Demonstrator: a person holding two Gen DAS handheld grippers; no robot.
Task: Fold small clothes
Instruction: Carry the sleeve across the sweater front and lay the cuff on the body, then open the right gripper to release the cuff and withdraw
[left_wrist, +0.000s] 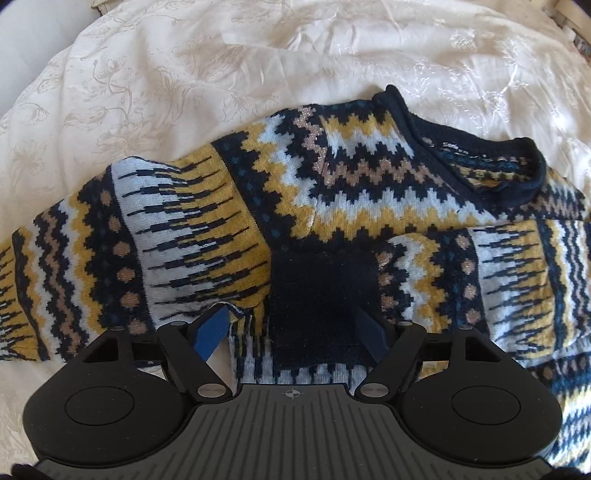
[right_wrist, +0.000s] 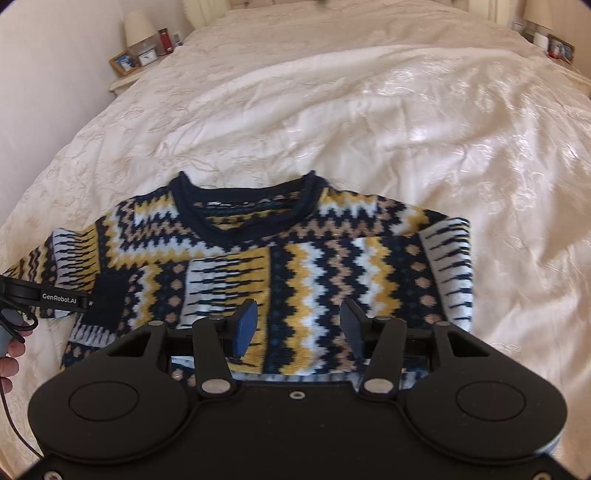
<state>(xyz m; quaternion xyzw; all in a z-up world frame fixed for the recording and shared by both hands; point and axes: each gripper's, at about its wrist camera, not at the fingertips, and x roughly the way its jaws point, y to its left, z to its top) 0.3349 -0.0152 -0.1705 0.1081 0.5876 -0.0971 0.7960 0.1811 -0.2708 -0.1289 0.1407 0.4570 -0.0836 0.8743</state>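
A knitted sweater (right_wrist: 303, 258) with navy, yellow, white and tan zigzags lies front up on the cream bedspread (right_wrist: 369, 110), its navy collar (right_wrist: 243, 218) at the far side. One sleeve is folded across the chest, ending in a navy cuff (left_wrist: 321, 306). My left gripper (left_wrist: 291, 317) is open low over that cuff, which lies between its fingers. In the right wrist view the left gripper's body (right_wrist: 44, 297) shows at the left edge beside the cuff (right_wrist: 109, 295). My right gripper (right_wrist: 299, 321) hovers open above the sweater's lower middle, holding nothing.
A person's hand (right_wrist: 11, 354) and a cable sit at the left edge. A bedside table (right_wrist: 125, 79) with a lamp, a photo frame and a clock stands far left; another photo frame (right_wrist: 561, 48) stands far right. Rumpled bedspread surrounds the sweater.
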